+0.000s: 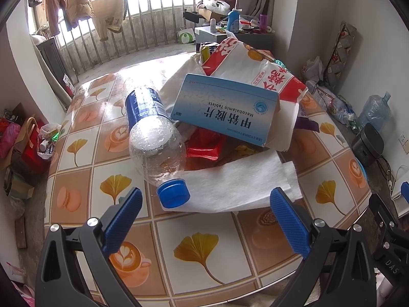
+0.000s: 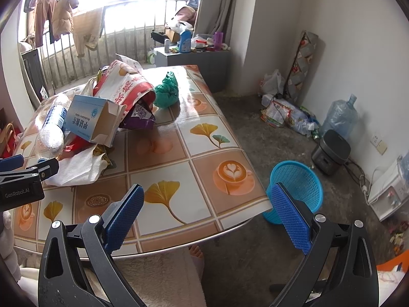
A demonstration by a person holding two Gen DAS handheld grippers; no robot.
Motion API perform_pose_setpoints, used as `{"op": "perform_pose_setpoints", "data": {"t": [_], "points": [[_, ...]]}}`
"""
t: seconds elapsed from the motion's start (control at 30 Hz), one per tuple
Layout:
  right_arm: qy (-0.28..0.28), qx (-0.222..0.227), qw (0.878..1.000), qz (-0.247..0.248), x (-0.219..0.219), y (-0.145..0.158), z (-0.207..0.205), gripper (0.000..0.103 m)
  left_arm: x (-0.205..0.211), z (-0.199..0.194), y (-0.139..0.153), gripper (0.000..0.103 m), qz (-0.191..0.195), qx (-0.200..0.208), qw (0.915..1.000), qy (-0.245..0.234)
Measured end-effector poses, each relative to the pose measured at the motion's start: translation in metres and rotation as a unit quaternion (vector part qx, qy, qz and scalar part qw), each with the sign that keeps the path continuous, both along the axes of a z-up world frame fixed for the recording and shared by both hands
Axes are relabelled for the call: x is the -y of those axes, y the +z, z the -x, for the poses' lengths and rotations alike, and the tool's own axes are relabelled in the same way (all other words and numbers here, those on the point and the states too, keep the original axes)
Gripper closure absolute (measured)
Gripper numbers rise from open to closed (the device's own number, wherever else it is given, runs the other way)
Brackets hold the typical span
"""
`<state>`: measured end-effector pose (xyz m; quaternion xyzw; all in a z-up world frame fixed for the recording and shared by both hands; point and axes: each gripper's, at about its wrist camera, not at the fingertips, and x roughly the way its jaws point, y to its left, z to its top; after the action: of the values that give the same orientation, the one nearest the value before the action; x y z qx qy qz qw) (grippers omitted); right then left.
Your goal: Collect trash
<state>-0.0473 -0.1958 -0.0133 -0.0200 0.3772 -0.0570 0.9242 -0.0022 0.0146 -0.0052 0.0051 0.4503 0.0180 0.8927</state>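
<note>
a heap of trash sits on the far left part of the desk (image 2: 194,158), which is covered in a cloth printed with ginkgo leaves and coffee cups; nearest the left claw (image 1: 205,199) lies a clear plastic bottle (image 1: 153,133) on its side, its blue cap (image 1: 173,194) pointing toward the camera and resting on a sheet of white tissue (image 1: 237,186); a blue medicine box (image 1: 225,110) marked "mecobalamin tablets" leans across the heap, one end flap open, touching the bottle's labelled side; beneath it show a red foil wrapper (image 1: 204,145) and, behind, a large red-and-white snack bag (image 1: 255,64); in the right wrist view a purple packet (image 2: 139,117) lies under the bag's edge and a crumpled green plastic bag (image 2: 167,90) sits just beside it, toward the desk's far side; the left claw is released, its blue pads spread wide just in front of the bottle cap and the tissue, gripping nothing; the right claw (image 2: 207,199) is likewise spread and empty, poised over the near right corner of the desk, well apart from the heap; on the concrete floor just past that corner stands a blue mesh wastebasket (image 2: 296,181); farther off along the wall are a dark rice cooker (image 2: 331,151), a large water jug (image 2: 340,117) and loose litter; laundry hangs at the barred window (image 2: 102,25) behind the desk; a bare foot shows under the desk's edge.
</note>
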Motion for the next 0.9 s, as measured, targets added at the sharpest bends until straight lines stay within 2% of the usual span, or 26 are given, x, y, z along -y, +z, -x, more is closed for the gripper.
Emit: {"op": "perform_pose_setpoints", "data": {"t": [0.9], "points": [[0.003, -0.002, 1.0, 0.001, -0.019, -0.005, 0.0, 0.008, -0.003, 0.0, -0.004, 0.006, 0.0, -0.004, 1.0, 0.003]]}}
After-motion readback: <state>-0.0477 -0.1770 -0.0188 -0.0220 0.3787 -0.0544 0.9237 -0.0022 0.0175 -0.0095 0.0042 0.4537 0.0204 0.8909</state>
